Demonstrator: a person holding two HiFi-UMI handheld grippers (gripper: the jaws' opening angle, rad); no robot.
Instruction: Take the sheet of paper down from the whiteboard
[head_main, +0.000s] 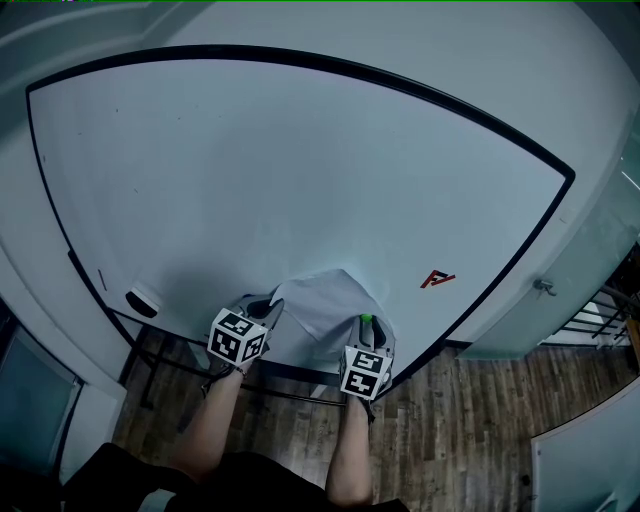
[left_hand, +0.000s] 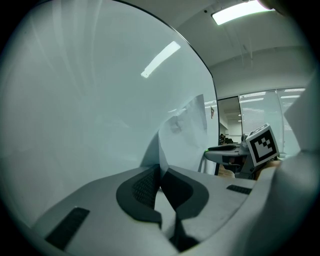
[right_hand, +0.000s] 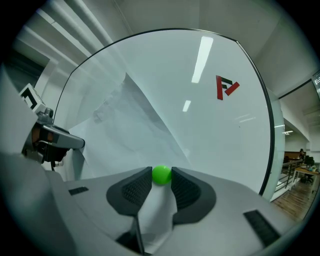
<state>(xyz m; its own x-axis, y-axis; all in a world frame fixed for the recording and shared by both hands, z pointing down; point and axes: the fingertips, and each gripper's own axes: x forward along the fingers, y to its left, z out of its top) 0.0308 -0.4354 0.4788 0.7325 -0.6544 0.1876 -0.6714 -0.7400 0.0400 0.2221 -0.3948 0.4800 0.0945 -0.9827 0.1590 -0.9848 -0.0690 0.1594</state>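
The sheet of paper (head_main: 325, 300) is low on the whiteboard (head_main: 250, 170), near the middle of its bottom edge, and it doesn't lie flat – it bulges away from the board with creases across it. The left gripper (head_main: 268, 310) is at the sheet's left side. In the left gripper view its fingers (left_hand: 142, 185) are pressed together on the paper's edge, which rises straight up out of the seam between the pads. The right gripper (head_main: 367, 326) is at the sheet's lower right corner. In the right gripper view its fingers (right_hand: 135, 189) pinch a small green ball (right_hand: 161, 174) between their tips, and the paper runs beneath and behind that ball. The two grippers are near each other at about the same height – each one's marker cube shows at the edge of the other's view. A red logo (head_main: 437, 279) sits on the board to the right of the sheet, apart from it. Below the board is a wooden floor (head_main: 470, 420)
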